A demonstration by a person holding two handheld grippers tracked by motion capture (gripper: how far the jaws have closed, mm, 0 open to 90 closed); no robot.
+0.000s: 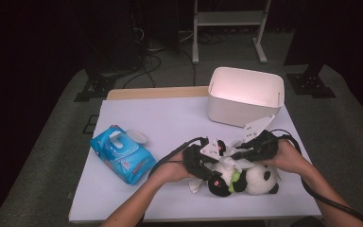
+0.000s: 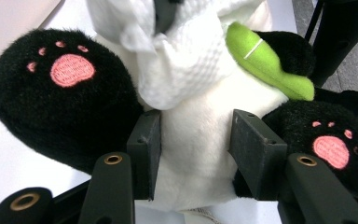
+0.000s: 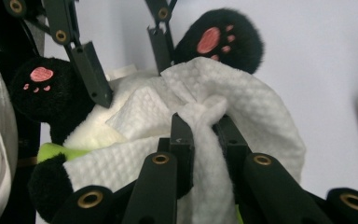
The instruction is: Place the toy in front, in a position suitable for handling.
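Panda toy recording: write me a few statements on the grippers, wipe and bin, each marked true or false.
1. The left gripper clamps the panda toy at its white belly. True.
2. The right gripper holds the blue wipes pack. False: it pinches a white wipe lying on the toy.
3. The white bin stands behind the toy in the high view. True.
4. The toy sits inside the bin. False: it lies on the table.
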